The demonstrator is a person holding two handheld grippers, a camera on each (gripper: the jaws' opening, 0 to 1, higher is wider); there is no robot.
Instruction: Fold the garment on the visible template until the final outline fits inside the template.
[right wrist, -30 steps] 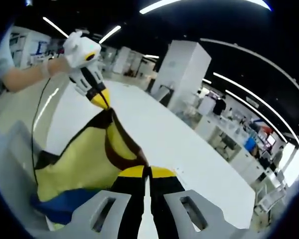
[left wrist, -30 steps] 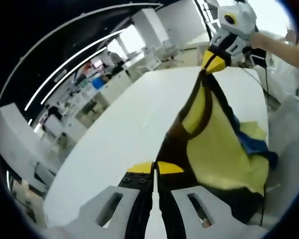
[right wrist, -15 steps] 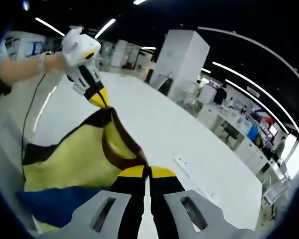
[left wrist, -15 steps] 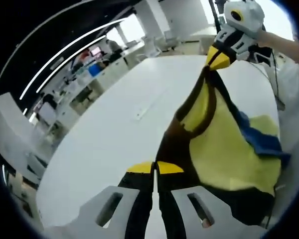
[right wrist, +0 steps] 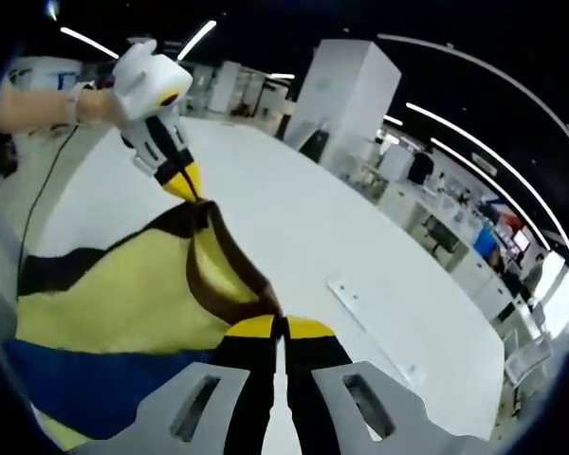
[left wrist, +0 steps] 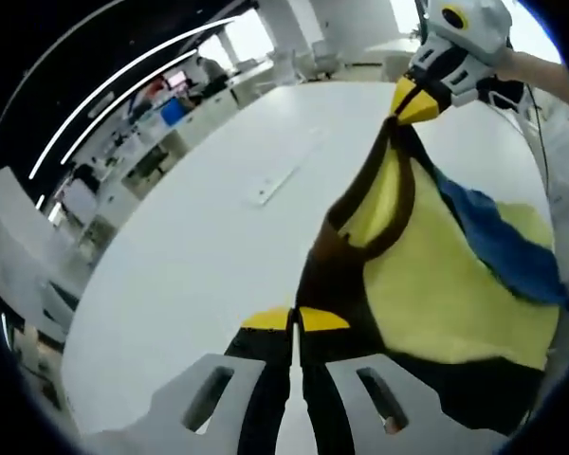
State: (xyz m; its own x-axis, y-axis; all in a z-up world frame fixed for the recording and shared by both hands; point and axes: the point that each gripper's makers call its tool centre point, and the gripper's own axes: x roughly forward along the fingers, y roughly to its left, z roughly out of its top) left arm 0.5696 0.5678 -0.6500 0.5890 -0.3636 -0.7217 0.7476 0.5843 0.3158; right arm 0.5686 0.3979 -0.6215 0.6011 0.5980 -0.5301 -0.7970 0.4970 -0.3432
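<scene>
Both grippers, left gripper [left wrist: 295, 319] and right gripper [right wrist: 282, 327], clenched on the yellow-and-brown fabric garment's [left wrist: 436, 284] collar, holding it taut above the white table [left wrist: 199, 237] for laying flat.

**Bright table, dark ceiling, heavy fisheye bend**

Long ceiling light strips [right wrist: 474, 166] glow against a dark ceiling. The white table [left wrist: 199, 246] reflects evenly, nearly washed out, with little visible shadow. Background desks toward the frame edges are curved, soft and slightly blurred.

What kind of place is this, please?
Probably a large open office or lab. A big white table stands under long ceiling light strips, with rows of desks behind. Both grippers hold a yellow garment over the table.
</scene>
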